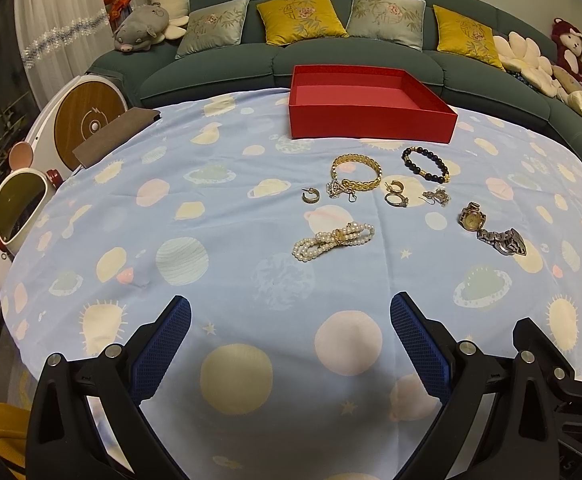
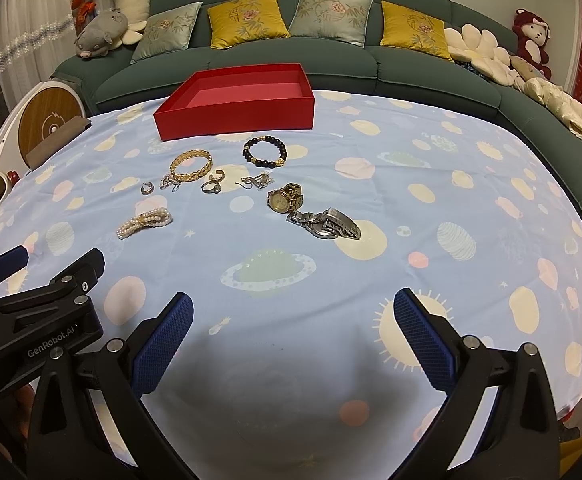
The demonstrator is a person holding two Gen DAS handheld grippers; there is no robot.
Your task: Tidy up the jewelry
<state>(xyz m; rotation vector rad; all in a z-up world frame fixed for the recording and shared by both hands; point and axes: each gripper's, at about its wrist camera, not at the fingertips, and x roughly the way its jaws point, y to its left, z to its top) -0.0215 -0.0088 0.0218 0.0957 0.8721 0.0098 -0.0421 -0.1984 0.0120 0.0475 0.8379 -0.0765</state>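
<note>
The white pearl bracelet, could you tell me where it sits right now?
The white pearl bracelet lies on the blue tablecloth, nearest the left gripper, in front of the gold chain bracelet.

The small pieces [image 1: 435, 196] far ahead of the left fingers, just right of the rings [image 1: 395, 194], are too tangled and small to tell as earrings or charms. The silver cluster [image 1: 337, 190] touching the gold bangle [image 1: 357, 170] is likewise unclear. The silver watch [image 2: 327, 222] lies folded, its dial hidden. The right gripper [image 1: 563, 344] is cut off by the left view's edge. The left gripper [image 2: 43, 272] is partly cropped in the right view.
</note>
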